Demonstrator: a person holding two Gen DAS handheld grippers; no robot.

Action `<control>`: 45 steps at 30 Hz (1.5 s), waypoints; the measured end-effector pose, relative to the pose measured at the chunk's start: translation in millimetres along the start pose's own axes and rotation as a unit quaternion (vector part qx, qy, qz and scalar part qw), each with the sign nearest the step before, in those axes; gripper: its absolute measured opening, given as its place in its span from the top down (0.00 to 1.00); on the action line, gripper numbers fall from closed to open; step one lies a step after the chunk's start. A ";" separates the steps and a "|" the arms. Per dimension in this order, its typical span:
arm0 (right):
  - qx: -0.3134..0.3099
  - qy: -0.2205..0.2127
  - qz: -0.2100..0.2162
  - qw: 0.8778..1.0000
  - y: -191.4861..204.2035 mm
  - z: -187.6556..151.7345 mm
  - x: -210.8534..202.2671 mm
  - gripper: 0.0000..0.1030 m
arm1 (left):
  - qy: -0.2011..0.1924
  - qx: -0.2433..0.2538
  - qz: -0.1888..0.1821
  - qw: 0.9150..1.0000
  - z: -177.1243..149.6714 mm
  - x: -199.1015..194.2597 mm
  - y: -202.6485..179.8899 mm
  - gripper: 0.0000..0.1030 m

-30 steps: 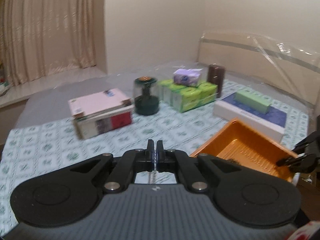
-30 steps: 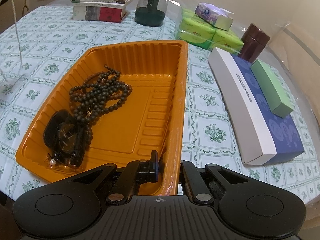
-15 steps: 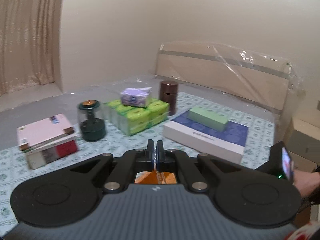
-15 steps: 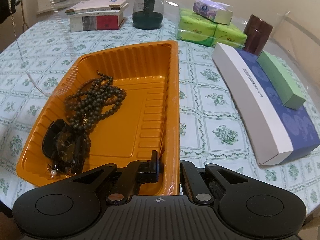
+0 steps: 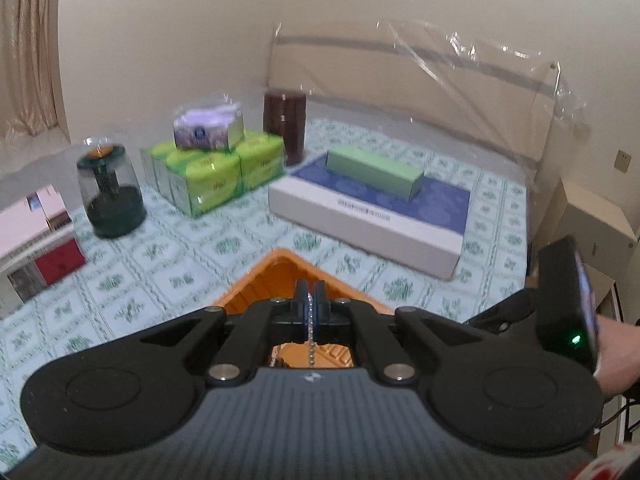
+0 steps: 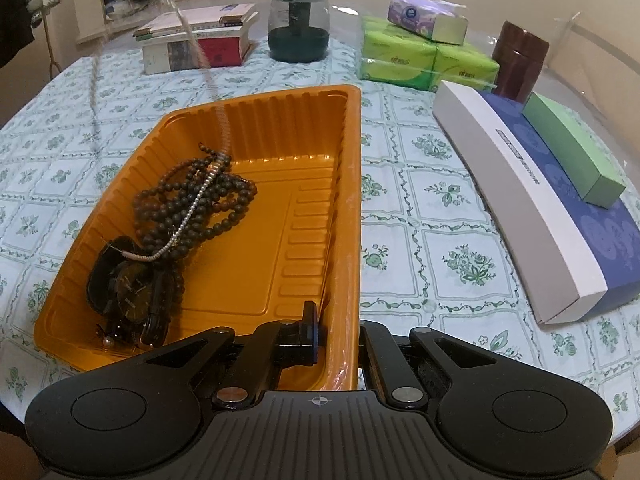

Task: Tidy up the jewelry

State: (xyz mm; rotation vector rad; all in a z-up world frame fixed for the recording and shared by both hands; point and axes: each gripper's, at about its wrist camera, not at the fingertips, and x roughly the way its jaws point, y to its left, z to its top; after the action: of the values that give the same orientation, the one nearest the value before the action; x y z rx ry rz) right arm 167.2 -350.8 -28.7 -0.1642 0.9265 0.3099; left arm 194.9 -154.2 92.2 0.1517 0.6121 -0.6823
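Observation:
An orange tray (image 6: 260, 128) lies on the table and holds a dark bead necklace (image 6: 188, 204) and a black watch (image 6: 132, 292). My left gripper (image 5: 309, 294) is shut on a thin pearl chain (image 5: 310, 344) and holds it above the tray (image 5: 280, 264). In the right wrist view the chain (image 6: 196, 204) hangs down blurred, its lower end lying over the beads and watch. My right gripper (image 6: 336, 332) is shut on the tray's near right wall (image 6: 344, 280).
At the back stand books (image 6: 200, 36), a dark green glass jar (image 6: 298, 24), green tissue packs (image 6: 424, 60) with a purple pack on top, a brown canister (image 6: 518, 60), and a white-blue box (image 6: 560, 220) carrying a green box (image 6: 572, 148). The table's edge curves at left.
My left gripper has swung right and come over the tray with the chain. The chain's lower end now rests on the beads in the tray. The right gripper still holds the tray.

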 end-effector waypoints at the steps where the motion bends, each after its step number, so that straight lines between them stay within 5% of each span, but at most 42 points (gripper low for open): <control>1: 0.001 0.000 0.001 1.000 -0.6 -0.2 0.6 0.96 | 0.007 -0.003 0.000 1.000 -3.4 4.3 1.4 0.99; 7: 0.008 0.003 0.004 1.000 -2.5 -2.9 3.0 0.96 | 0.037 -0.030 0.002 0.999 -21.4 18.1 14.8 0.93; 17: 0.027 0.003 0.015 1.000 -9.3 -7.4 8.5 0.96 | 0.019 -0.087 0.041 0.995 -51.9 -18.5 40.4 0.80; 25: 0.051 0.000 0.046 0.998 -22.9 -10.4 17.4 0.96 | 0.016 -0.159 0.106 0.981 -103.6 -64.0 64.5 0.75; 36: 0.046 -0.009 0.045 0.998 -23.2 -16.6 15.9 0.95 | 0.046 -0.193 0.169 0.965 -166.3 -97.1 63.7 0.51; 38: 0.041 -0.012 0.039 0.998 -22.7 -17.0 13.6 0.81 | 0.047 -0.198 0.177 0.963 -173.3 -101.4 62.5 0.41; 40: 0.042 -0.020 0.027 0.999 -23.6 -17.7 9.8 0.27 | 0.045 -0.203 0.186 0.960 -180.3 -106.5 60.7 0.33; 45: 0.056 -0.053 0.015 0.997 -28.3 -17.9 -5.8 0.24 | 0.039 -0.200 0.217 0.955 -192.6 -117.3 54.3 0.12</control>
State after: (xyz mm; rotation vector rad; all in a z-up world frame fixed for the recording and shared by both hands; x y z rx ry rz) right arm 159.7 -383.5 -34.4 -0.0298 0.8405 0.2909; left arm 65.3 14.3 -0.7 -0.0659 0.7521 -0.1195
